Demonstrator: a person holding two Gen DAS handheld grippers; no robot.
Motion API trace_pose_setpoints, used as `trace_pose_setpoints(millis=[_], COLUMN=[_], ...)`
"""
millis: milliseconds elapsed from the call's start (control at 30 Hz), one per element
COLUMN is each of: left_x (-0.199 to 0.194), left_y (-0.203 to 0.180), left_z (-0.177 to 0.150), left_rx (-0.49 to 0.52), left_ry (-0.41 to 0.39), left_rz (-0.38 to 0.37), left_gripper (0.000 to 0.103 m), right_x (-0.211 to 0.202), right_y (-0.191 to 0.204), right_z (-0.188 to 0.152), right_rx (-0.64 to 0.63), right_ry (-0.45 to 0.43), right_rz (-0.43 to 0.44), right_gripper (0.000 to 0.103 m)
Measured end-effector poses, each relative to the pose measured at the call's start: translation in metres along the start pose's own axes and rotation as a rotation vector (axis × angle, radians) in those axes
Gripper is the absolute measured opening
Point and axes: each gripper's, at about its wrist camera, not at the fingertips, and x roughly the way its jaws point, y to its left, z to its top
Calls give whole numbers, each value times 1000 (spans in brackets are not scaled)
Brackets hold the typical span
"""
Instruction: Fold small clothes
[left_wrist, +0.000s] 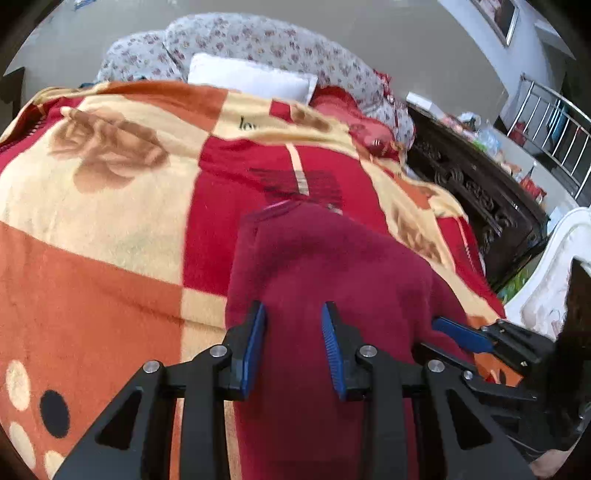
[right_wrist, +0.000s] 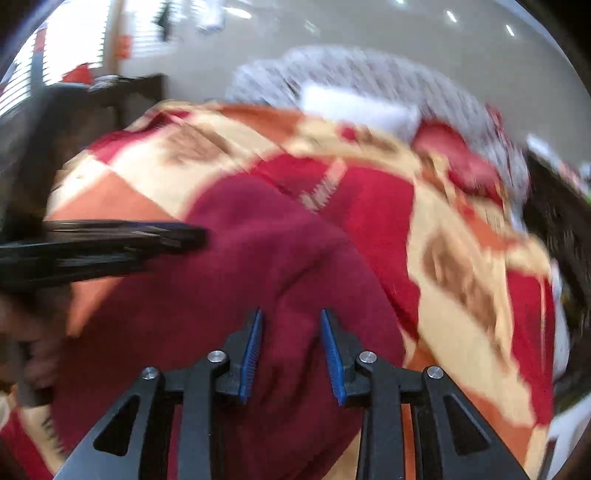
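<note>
A dark maroon fleece garment (left_wrist: 325, 266) lies on a bed blanket (left_wrist: 103, 206) patterned in red, orange and cream. My left gripper (left_wrist: 293, 314) is open just above the garment's near part, with cloth showing between its blue pads. My right gripper (right_wrist: 291, 319) is open over the same garment (right_wrist: 258, 258), which looks bunched and folded there; that view is motion-blurred. The right gripper also shows at the right edge of the left wrist view (left_wrist: 458, 332), low on the garment's right side. The left gripper shows as a dark bar in the right wrist view (right_wrist: 140, 236).
A white pillow (left_wrist: 251, 75) and a floral quilt (left_wrist: 258, 40) lie at the head of the bed. A dark carved wooden cabinet (left_wrist: 476, 184) stands along the bed's right side. A white bed frame part (left_wrist: 554, 258) is at the right.
</note>
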Motion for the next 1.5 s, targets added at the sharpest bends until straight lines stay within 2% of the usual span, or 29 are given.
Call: trace_pose_setpoints(millis=[133, 200, 233, 300, 333, 367, 433, 533, 667, 733, 833, 933, 1033, 1067, 1100, 1133, 1167, 1200, 1267, 1367, 1433, 1500], left_x=[7, -7, -15, -36, -43, -49, -53, -49, -37, -34, -34, -37, -40, -40, -33, -23, -12, -12, -13, -13, -16, -15], left_y=[-2, 2, 6, 18, 23, 28, 35, 41, 42, 34, 22, 24, 32, 33, 34, 40, 46, 50, 46, 32, 28, 42], left_z=[2, 5, 5, 2, -1, -5, -17, -36, -47, -50, -53, -51, -46, -46, -45, -45, -47, -46, -45, -47, -47, -45], left_rx=[22, 33, 34, 42, 48, 59, 84, 64, -41, -35, -2, -12, -67, -49, -14, -24, -62, -86, -101, -104, -111, -216], left_ry=[37, 29, 24, 9, 5, 9, 48, 86, 138, 139, 133, 136, 149, 146, 149, 177, 217, 205, 217, 250, 226, 196], left_rz=[3, -23, -39, -75, -89, -112, -154, -207, -353, -362, -369, -394, -452, -459, -434, -387, -390, -416, -430, -509, -487, -484], left_gripper=[31, 34, 38, 59, 59, 59, 59, 60, 64, 73, 80, 80, 80, 81, 82, 84, 85, 87, 87, 87, 84, 50], right_x=[1, -7, -18, -52, -70, -81, -94, -89, -77, -74, -70, -63, -65, -66, -65, -64, -63, -64, -63, -64, -64, -65], right_y=[-14, -16, -17, -23, -28, -31, -39, -52, -69, -71, -63, -53, -48, -49, -50, -51, -51, -51, -50, -51, -53, -54], right_z=[-15, -8, -5, -6, -11, -15, -34, -63, -95, -105, -115, -127, -133, -133, -135, -136, -137, -137, -137, -138, -139, -141], right_rx=[96, 119, 133, 194, 220, 246, 326, 490, 744, 808, 781, 732, 698, 702, 709, 714, 716, 713, 708, 713, 724, 734], right_ry=[-48, -48, -51, -102, -133, -155, -162, -92, -111, -132, -160, -167, -217, -224, -224, -223, -223, -224, -225, -237, -254, -269], right_rz=[55, 83, 103, 144, 138, 124, 168, 276, 410, 426, 427, 431, 447, 450, 455, 459, 464, 466, 465, 483, 496, 506], right_gripper=[35, 35, 35, 40, 53, 72, 84, 84, 84, 84, 84, 84, 84, 84, 84, 84, 84, 84, 84, 84, 84, 84])
